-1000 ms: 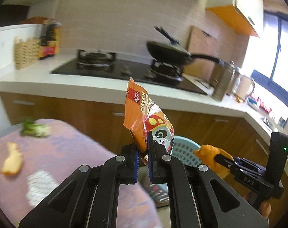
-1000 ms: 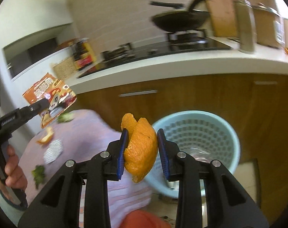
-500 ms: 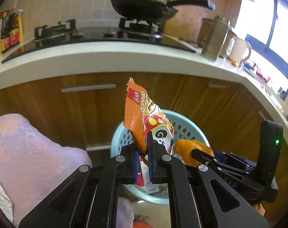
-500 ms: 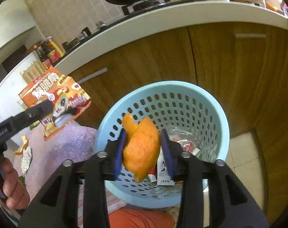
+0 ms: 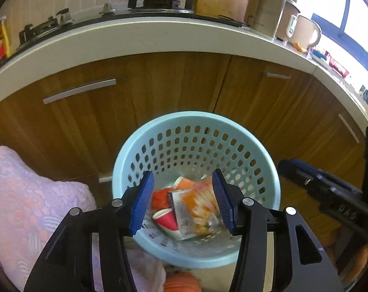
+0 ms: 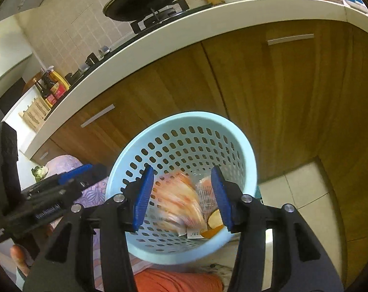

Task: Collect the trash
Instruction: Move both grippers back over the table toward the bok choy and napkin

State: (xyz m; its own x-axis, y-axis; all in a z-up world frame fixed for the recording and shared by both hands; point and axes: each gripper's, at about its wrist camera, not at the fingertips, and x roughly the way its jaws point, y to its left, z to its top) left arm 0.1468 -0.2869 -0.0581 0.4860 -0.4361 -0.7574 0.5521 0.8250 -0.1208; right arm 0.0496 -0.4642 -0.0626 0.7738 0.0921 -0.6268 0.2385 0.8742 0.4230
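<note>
- Two hand-held grippers: my left hand-held gripper (image 5: pixel 182 198) is opening, nothing pinched; my right hand-held gripper (image 6: pixel 184 196) stands released, empty.
- Snack wrapper (image 5: pixel 203 209) and orange peel (image 6: pixel 212 231) lie inside the blue basket (image 5: pixel 196 121).
- Drop step looks done; next, I judge, lift clear of its rim.
- Beyond, cabinet doors (image 5: pixel 159 85) stand close behind; room opens toward the purple cloth (image 5: pixel 26 194).

One basket (image 5: pixel 125 160), two grippers, two bottles (image 6: pixel 51 87), one pan (image 6: pixel 145 0).
</note>
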